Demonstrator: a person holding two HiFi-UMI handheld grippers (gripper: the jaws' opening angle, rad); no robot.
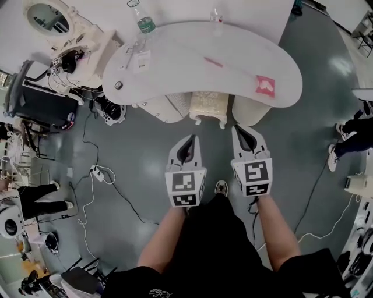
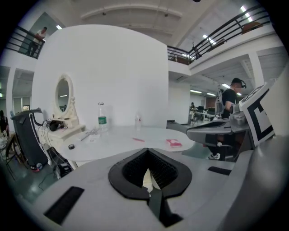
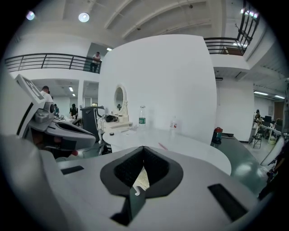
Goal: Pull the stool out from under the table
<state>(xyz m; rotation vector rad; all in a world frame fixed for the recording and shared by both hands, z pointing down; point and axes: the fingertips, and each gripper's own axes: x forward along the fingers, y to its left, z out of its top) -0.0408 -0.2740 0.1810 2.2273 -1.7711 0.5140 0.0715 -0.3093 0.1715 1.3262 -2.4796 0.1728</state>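
Note:
The stool (image 1: pixel 208 107), with a cream cushion and white legs, stands tucked under the front edge of the white curved table (image 1: pixel 192 70). Both grippers hover side by side just in front of it, apart from it. My left gripper (image 1: pixel 189 141) is shut and empty, pointing at the stool's left side. The right gripper (image 1: pixel 240 130) is also shut and empty, near the stool's right corner. In the left gripper view, a sliver of the stool (image 2: pixel 145 179) shows past the closed left gripper (image 2: pixel 148 171). The right gripper (image 3: pixel 141 173) likewise frames a sliver of the stool (image 3: pixel 142 180).
A green-labelled bottle (image 1: pixel 144 22), a small clear bottle (image 1: pixel 217 16), a pink pen (image 1: pixel 213 61) and a pink packet (image 1: pixel 266 85) lie on the table. A mirror stand (image 1: pixel 49 17) and black case (image 1: pixel 35 99) sit left. Cables (image 1: pixel 99 174) cross the floor. A person's feet (image 1: pixel 341 142) are at right.

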